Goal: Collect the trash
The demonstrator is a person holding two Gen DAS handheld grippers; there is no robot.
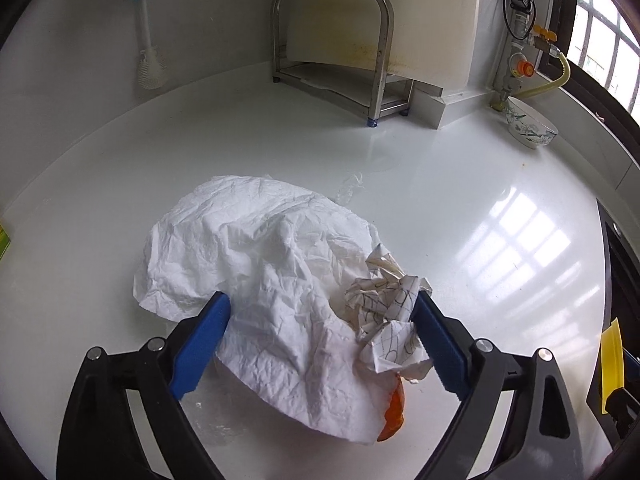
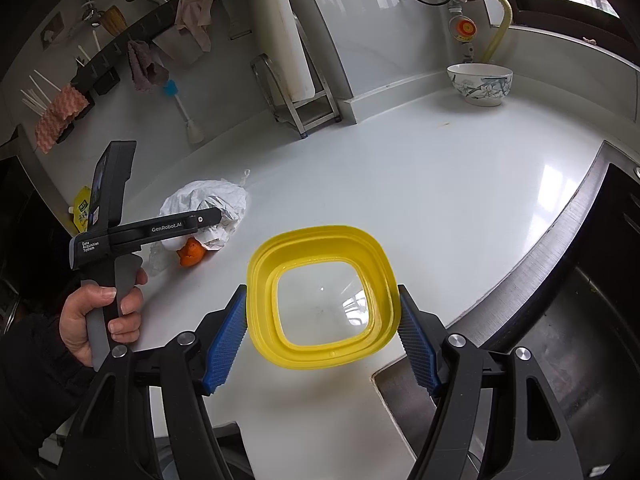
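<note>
A crumpled white paper towel (image 1: 260, 264) lies on the white counter (image 1: 460, 184), with a crumpled printed paper ball (image 1: 388, 312) on its right side and an orange peel (image 1: 394, 416) poking out under its near edge. My left gripper (image 1: 320, 320) is open, its blue fingers on either side of the pile. The pile also shows in the right wrist view (image 2: 208, 208), with the peel (image 2: 191, 253) beside it. My right gripper (image 2: 322, 320) is shut on a yellow square container (image 2: 324, 292), held above the counter's edge.
A metal rack (image 1: 332, 52) stands at the back wall, a patterned bowl (image 1: 528, 126) at the back right, a bottle brush (image 1: 146, 40) at the left. Clear plastic scraps (image 1: 352, 188) lie behind the pile. A steel sink (image 2: 540, 360) is at the right.
</note>
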